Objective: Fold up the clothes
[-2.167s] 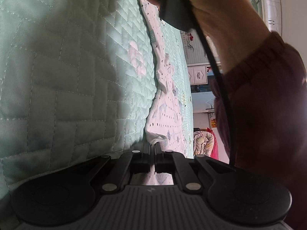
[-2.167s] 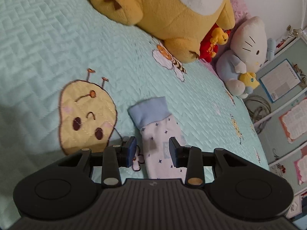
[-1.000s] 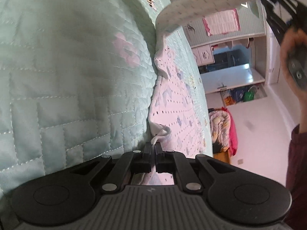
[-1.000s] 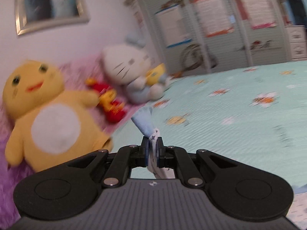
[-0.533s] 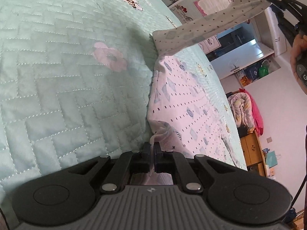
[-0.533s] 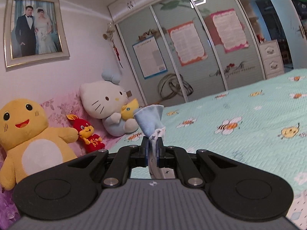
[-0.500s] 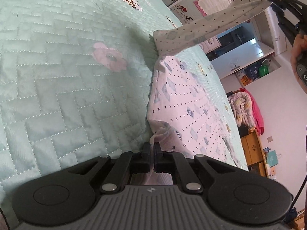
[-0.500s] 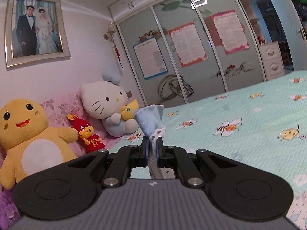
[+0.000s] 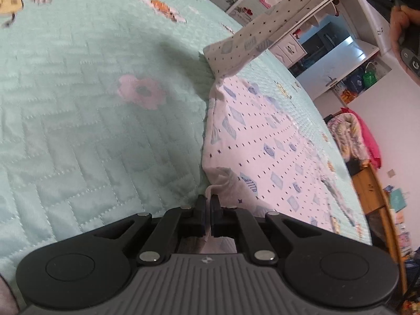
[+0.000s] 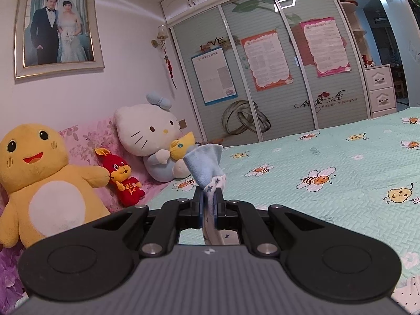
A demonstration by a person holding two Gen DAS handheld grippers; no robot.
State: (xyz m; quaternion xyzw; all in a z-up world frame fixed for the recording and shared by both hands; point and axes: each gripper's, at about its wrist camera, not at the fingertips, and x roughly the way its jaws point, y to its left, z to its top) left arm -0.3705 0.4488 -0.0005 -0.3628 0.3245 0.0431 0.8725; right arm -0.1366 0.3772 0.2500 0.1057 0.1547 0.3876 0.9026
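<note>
Your left tool (image 9: 208,204) is clamped on the hem of the garment (image 9: 258,141), a white piece with small dark marks and blue patches. Most of it lies flat on the bed (image 9: 86,120), over the mint quilted cover, and runs away from that tool toward the far edge of the bed. Your right tool (image 10: 209,200) is clamped on the sleeve (image 9: 265,30) just below its blue cuff (image 10: 206,164), which stands up above the pads. That sleeve is lifted clear of the bed and stretches up from the garment's far end to your right hand (image 9: 405,23). Plush toys (image 10: 147,136) sit along the head of the bed, well apart from the garment.
</note>
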